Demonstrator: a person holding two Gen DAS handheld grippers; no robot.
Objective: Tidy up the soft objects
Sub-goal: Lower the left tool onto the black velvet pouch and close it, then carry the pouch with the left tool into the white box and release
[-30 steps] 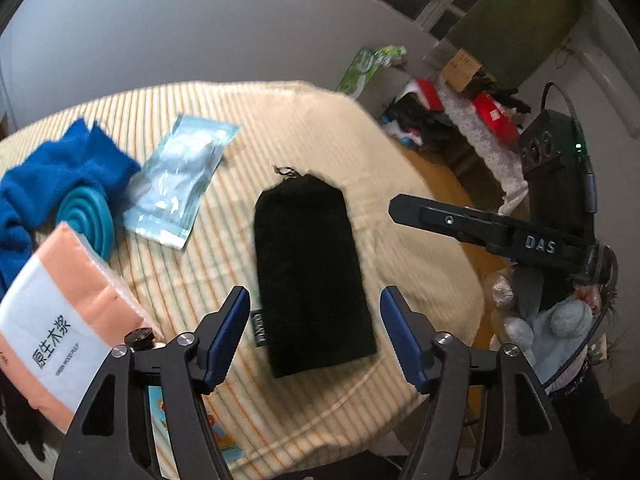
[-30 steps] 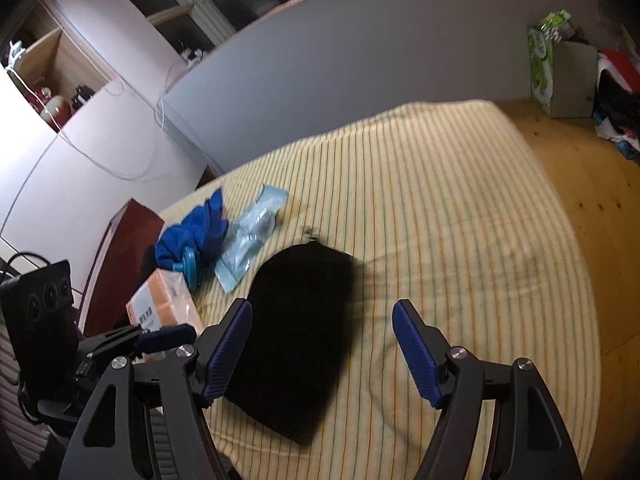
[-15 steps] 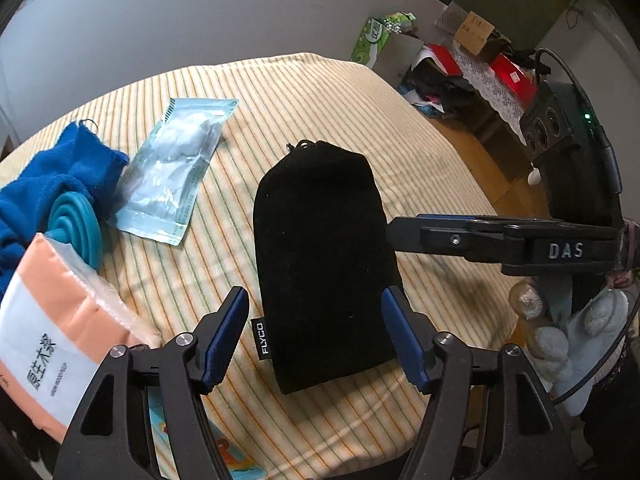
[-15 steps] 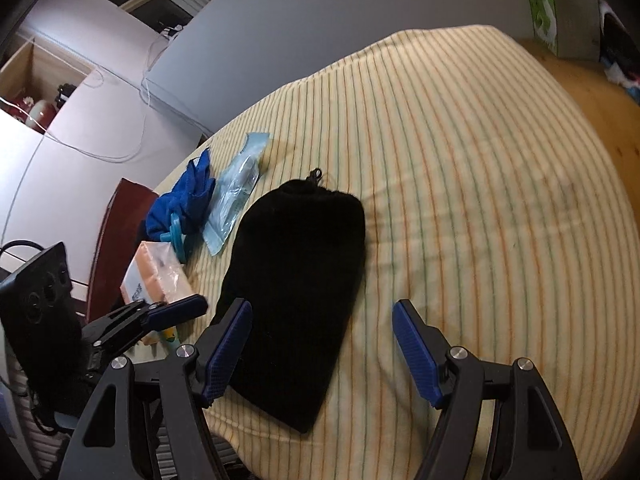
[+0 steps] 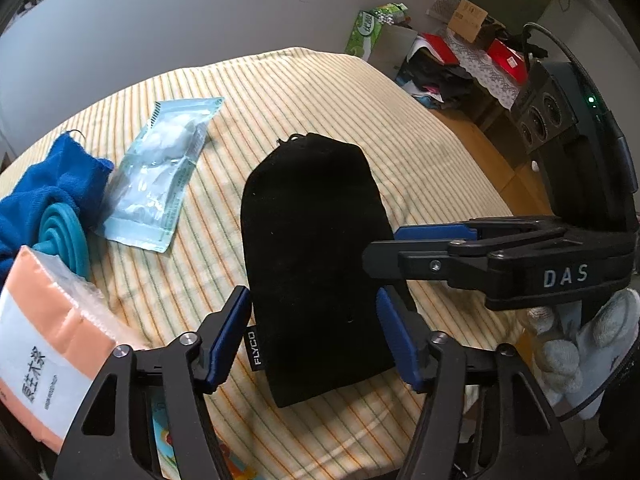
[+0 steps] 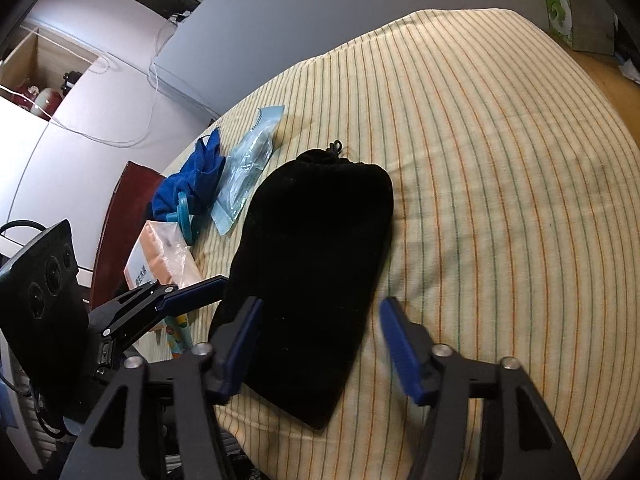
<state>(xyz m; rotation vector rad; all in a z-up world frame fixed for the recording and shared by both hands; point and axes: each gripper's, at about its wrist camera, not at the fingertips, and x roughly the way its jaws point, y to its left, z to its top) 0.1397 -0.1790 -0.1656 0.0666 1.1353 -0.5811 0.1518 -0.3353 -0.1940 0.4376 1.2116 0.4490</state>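
Note:
A black velvet drawstring pouch [image 5: 316,248] lies flat on the yellow striped cloth [image 5: 320,92]; it also shows in the right wrist view [image 6: 316,256]. My left gripper [image 5: 314,328] is open, its fingers on either side of the pouch's near end, just above it. My right gripper [image 6: 320,332] is open over the pouch's near right corner; it shows from the side in the left wrist view [image 5: 404,248]. A blue towel [image 5: 44,196], a clear blue packet [image 5: 160,176] and an orange tissue pack [image 5: 44,352] lie to the left.
A teal silicone funnel [image 5: 64,236] rests on the towel. The cloth's right edge drops to a wooden floor [image 6: 612,80] with a green tissue box [image 5: 370,32] and clutter beyond. A grey wall [image 5: 180,12] stands behind. A dark red board [image 6: 120,216] leans at the far left.
Both grippers have moved forward and down toward the pouch. The left gripper's fingers now straddle its near end, and the right gripper has come in over its right side.

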